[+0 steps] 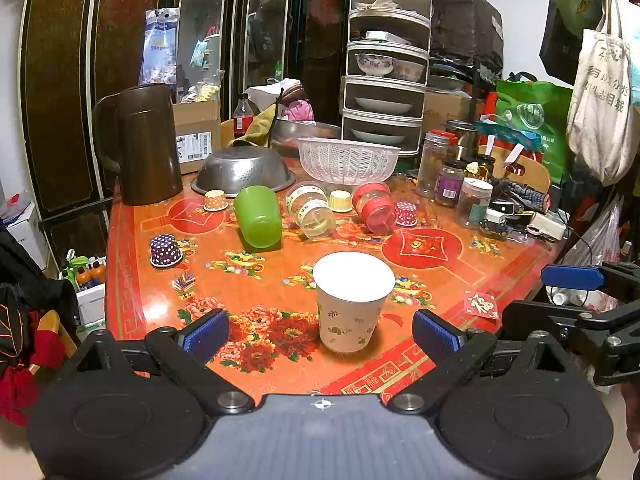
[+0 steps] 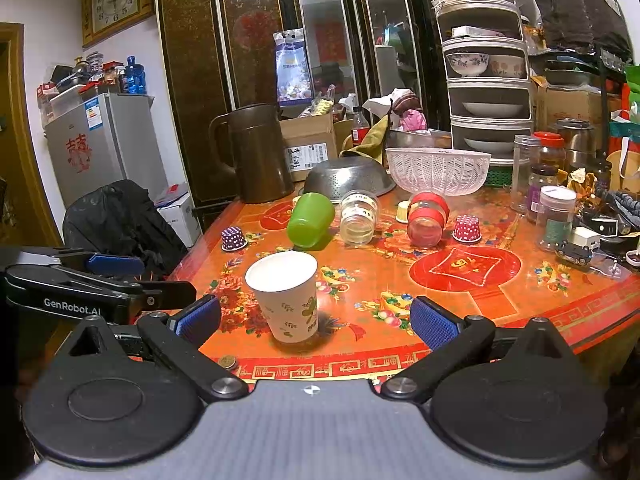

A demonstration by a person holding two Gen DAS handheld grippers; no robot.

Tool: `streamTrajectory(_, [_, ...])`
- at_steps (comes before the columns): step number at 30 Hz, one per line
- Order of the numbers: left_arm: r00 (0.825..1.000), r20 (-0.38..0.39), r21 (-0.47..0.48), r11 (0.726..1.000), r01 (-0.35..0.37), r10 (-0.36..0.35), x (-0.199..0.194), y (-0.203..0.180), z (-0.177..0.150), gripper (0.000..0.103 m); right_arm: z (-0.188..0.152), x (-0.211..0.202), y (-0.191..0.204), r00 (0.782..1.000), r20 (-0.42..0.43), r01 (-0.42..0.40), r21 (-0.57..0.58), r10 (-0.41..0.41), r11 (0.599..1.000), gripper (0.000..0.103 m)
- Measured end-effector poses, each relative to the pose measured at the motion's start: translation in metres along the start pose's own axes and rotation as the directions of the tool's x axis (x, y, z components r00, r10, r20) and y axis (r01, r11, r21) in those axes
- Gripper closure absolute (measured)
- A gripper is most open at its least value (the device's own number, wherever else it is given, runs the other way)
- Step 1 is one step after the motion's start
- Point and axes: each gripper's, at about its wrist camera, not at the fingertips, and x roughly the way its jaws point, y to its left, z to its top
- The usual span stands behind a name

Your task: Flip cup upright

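Spreading wide across both views is the red floral table (image 1: 420, 248), crowded at the back with a brown jug (image 1: 146, 144), an upturned steel colander (image 1: 244, 170) and a white plastic basket (image 1: 348, 160), and in front of those lies a row of toppled containers: a green cup (image 1: 258, 216) on its side, a clear jar (image 1: 312, 210) on its side, a red-banded jar (image 1: 374, 206) tipped over. Nearer the front edge stands the white paper cup (image 1: 352, 300), wide mouth up, narrow base on the table, so by the look of it this one is already upright. The left gripper (image 1: 320, 334) hangs low before it with blue pads spread far apart, holding nothing, the cup sitting between and just beyond the fingers. The right gripper (image 2: 316, 322) is likewise wide open and empty, the paper cup a little left of its centre line. If another cup is next, I'd judge the green one the likely candidate: it lies well beyond the paper cup, base toward the cameras. The careful way is to reach round the paper cup rather than over it, since light paper tips at a brush, close on the green wall mid-body, then roll the wrist until the mouth faces up and release only once the base sits flat.
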Motion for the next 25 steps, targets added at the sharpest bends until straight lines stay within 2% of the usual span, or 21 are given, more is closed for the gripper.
streamTrajectory(19, [1.000,0.004,-0.004,1.000,0.002,-0.002,0.0014,-0.0009,-0.0022,0.003,-0.0021,0.0010,-0.0006,1.000,-0.007,0.000,0.005,0.000,1.000,0.001])
streamTrajectory(25, [0.999,0.041,-0.006,1.000,-0.006,0.007,-0.0001,0.0000,-0.0046,0.004,-0.0030,0.0020,-0.0005,1.000,-0.005,-0.001,0.006,0.001,1.000,0.001])
